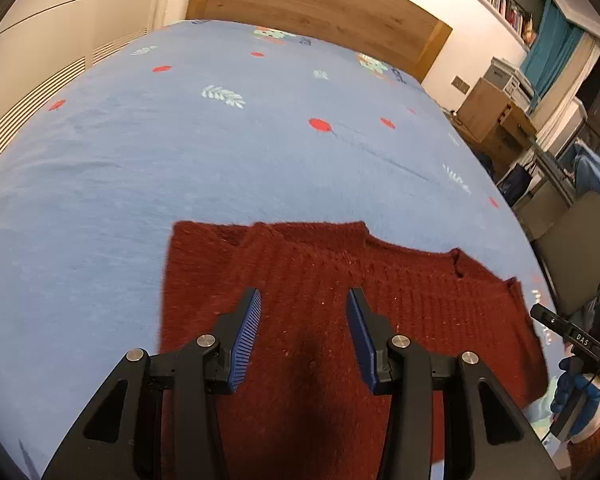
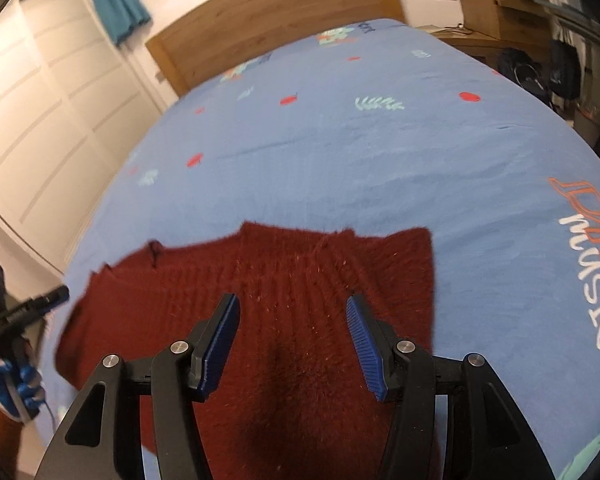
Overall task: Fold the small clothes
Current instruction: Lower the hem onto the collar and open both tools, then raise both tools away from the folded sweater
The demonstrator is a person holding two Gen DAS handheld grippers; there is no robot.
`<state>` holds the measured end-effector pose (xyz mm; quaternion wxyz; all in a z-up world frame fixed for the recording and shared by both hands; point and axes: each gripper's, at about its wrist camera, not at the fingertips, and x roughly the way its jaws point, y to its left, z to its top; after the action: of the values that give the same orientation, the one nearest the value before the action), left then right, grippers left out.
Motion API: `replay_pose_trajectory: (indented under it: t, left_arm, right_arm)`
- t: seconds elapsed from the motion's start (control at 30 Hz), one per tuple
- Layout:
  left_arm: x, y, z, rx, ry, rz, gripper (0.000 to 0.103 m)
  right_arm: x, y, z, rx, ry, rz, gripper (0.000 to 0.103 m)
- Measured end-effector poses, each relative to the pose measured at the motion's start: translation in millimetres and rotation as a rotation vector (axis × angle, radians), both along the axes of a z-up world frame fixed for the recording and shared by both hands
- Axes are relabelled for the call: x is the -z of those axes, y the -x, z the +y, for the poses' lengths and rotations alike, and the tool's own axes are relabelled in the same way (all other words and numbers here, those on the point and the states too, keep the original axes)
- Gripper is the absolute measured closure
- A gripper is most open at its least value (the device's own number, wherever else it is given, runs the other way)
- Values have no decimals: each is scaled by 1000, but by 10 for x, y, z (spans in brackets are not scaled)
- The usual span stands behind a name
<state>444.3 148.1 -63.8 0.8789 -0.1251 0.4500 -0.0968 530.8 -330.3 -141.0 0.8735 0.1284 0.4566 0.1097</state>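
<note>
Left claw jaws apart, nothing gripped, hovering over the dark red knit sweater. Right claw jaws wider, also empty, above the same sweater. Sweater lies flat on the blue patterned bed sheet, near the sheet's front edge, wooden headboard far behind it.

A dark red ribbed knit sweater lies on a blue bedsheet printed with red dots, pale leaf sprigs and orange-and-white lettering.
</note>
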Motion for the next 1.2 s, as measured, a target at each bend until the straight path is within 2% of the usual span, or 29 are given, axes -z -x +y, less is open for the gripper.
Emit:
replay_pose_trajectory:
  t: [0.13,0.27,0.4,0.6,0.73,0.87,1.0,1.2]
  left_arm:
    - [265,-86,-102,11,-39,51,64]
    - [378,-46,-135,19,-107,61,64]
    - [252,91,-100,-7,-130,46,64]
    - [-18,426,-146,-34,-194,2,63]
    - [-148,715,-184,-64,-232,-19,49]
    - [-230,999,-196,-93,-261,-30,45]
    - [-341,1326,-163,-143,-272,-41,35]
    - [-488,1762,-103,-188,-302,-55,30]
  right_arm:
    - [224,-74,40,10,52,31,46]
    - [231,-57,0,27,74,37,46]
    - [72,67,-11,32,109,15,46]
    - [-192,395,-51,16,87,-15,46]
    - [-324,666,-35,10,95,-23,46]
    - [-444,955,-21,12,105,-31,46]
    - [-558,1260,-4,17,100,-39,46]
    - [-638,1702,64,8,96,-36,45]
